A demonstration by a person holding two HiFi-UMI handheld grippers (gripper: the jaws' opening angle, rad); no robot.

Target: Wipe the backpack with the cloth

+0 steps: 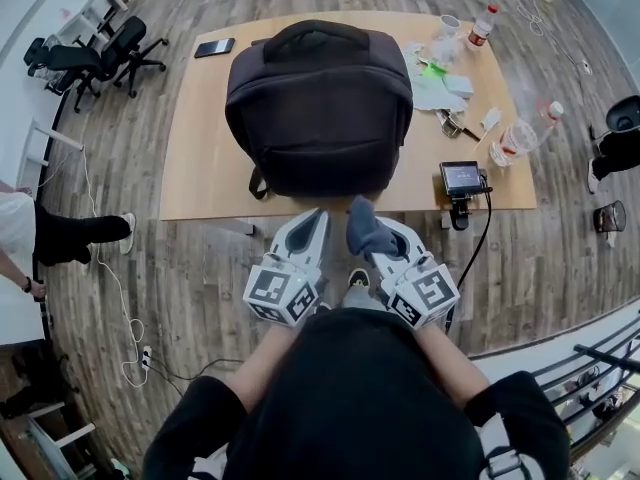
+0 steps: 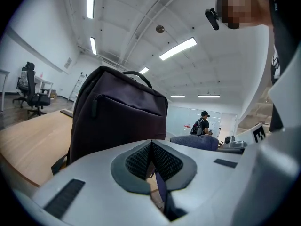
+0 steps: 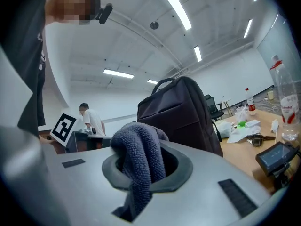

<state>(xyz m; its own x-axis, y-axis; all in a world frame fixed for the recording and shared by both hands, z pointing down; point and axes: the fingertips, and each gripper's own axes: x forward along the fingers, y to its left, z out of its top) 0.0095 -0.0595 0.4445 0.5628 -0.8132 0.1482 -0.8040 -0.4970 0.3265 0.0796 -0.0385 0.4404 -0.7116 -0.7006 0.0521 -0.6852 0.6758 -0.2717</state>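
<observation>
A dark backpack stands upright in the middle of a light wooden table; it also fills the left gripper view as the backpack and rises behind the jaws in the right gripper view as the backpack. My right gripper is shut on a blue-grey cloth, which bulges out of the jaws as the cloth. My left gripper is shut and holds nothing; its tip points at the backpack's lower front. Both grippers hover at the table's near edge, just short of the backpack.
On the table's right side lie crumpled papers, a small screen device with a cable, two plastic bottles and a cup. A phone lies at the far left. Office chairs stand on the floor, and a person's leg shows at left.
</observation>
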